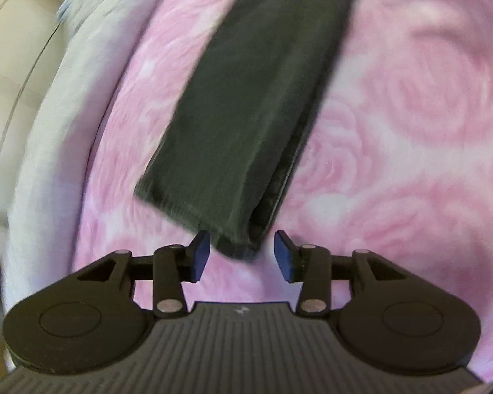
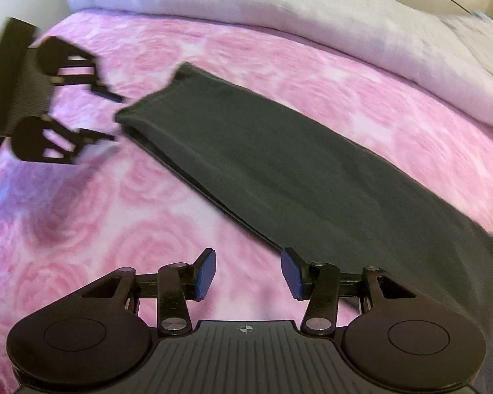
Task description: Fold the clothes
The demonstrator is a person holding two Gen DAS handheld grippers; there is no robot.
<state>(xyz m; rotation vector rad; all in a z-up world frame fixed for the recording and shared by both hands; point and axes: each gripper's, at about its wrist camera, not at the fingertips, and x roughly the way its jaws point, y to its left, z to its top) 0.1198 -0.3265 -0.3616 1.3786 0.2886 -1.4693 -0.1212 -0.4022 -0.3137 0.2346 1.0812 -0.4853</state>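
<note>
Soft, even indoor light, no glare. Motion blur smears both views: the pink blanket point(image 1: 394, 115) pattern is hazy, the dark garment point(image 2: 279, 164) edges soft. Left gripper point(image 2: 115, 118) streaked in right view. Fisheye bends edges; dark vignette in corners. Faint shadows under garment.

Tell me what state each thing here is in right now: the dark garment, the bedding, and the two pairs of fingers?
Dark garment: folded into a long narrow strip, lying flat on the blanket, held by nothing.
Pink rose blanket: spread out under the garment.
White bedding: bunched along the blanket's far edge.
Left gripper: fingers open, just at the garment's end, not pressing it.
Right gripper: fingers open, empty, beside the garment's long edge.
</note>
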